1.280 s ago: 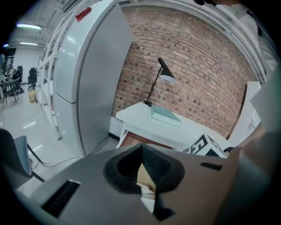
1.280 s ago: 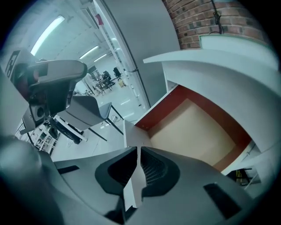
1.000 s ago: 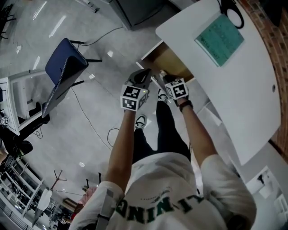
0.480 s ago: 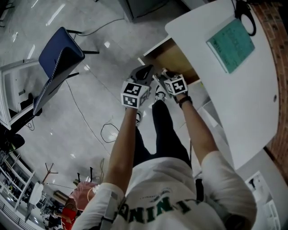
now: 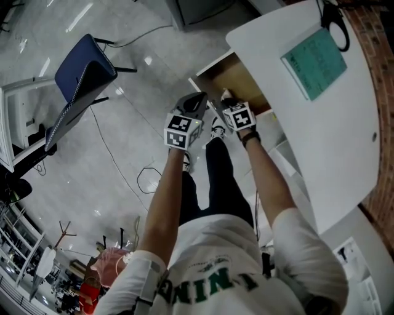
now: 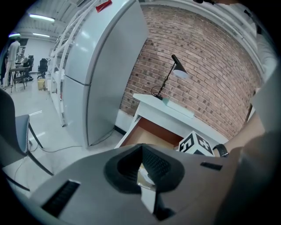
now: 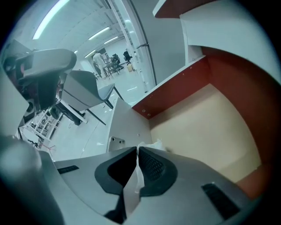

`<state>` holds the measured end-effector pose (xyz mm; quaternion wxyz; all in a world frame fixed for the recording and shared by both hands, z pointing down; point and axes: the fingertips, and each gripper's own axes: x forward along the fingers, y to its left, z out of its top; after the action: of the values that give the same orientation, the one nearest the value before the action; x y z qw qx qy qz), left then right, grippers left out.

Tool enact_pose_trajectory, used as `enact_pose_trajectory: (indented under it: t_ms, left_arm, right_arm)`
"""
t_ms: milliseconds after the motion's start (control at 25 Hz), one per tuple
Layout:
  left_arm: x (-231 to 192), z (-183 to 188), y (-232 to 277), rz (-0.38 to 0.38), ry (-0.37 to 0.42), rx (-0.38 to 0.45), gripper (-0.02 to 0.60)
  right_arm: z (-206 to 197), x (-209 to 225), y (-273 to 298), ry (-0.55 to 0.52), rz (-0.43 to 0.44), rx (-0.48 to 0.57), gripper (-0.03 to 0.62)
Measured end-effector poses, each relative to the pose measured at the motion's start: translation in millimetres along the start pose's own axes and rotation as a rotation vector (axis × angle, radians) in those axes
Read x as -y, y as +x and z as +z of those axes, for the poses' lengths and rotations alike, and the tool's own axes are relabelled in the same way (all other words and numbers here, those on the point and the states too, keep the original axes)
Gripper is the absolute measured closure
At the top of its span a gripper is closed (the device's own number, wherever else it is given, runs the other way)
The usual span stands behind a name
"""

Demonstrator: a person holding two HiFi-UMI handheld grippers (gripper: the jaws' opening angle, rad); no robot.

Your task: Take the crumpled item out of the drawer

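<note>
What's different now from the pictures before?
The fingers of the right gripper have just been closing and now pinch the white crumpled item at the front of the drawer. The left gripper stayed just outside the open drawer.

The drawer [image 5: 237,77] juts from under the desk [image 5: 332,135], the crumpled item [image 7: 151,144] at its front corner; a chair [image 5: 80,77] stands left.

Shirt print [image 5: 209,284]: green block letters on the person's white shirt, seen upside down. "NIN" can be made out; the rest is unclear.
Teal sheet [image 5: 315,54]: lies on the white tabletop [image 5: 345,123]; its print is too small to read.
Red tag [image 6: 103,5]: on the tall grey cabinet [image 6: 105,66] — blurred, unreadable.
</note>
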<state>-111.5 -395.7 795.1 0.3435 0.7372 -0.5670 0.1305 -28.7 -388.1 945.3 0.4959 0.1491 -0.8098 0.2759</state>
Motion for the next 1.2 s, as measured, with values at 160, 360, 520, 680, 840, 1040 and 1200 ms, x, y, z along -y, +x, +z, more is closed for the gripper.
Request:
enact_pose_trajectory:
  t_ms: [160, 360, 520, 680, 840, 1040, 1200]
  left_arm:
    - [9, 10, -14, -0.005, 0.024, 0.023, 0.588]
    - [25, 26, -44, -0.001, 0.041, 0.057, 0.588]
    - [35, 40, -72, 0.006, 0.069, 0.099, 0.588]
    - [46, 50, -104, -0.004, 0.087, 0.136, 0.588]
    - [63, 56, -139, -0.022, 0.106, 0.164, 0.588]
    - [81, 63, -181, -0.027, 0.133, 0.208, 0.588]
    - [96, 74, -211, -0.038, 0.163, 0.248, 0.588]
  right_arm:
    - [11, -4, -22, 0.008, -0.034, 0.041, 0.579]
    - [17, -13, -62, 0.018, -0.098, 0.108, 0.58]
    - [24, -20, -97, 0.033, -0.142, 0.211, 0.58]
    - [29, -41, -138, 0.04, -0.188, 0.279, 0.58]
    - [25, -65, -176, 0.073, -0.218, 0.352, 0.58]
    - [30, -96, -231, 0.101, -0.266, 0.464, 0.58]
    - [32, -120, -269, 0.126, -0.296, 0.541, 0.58]
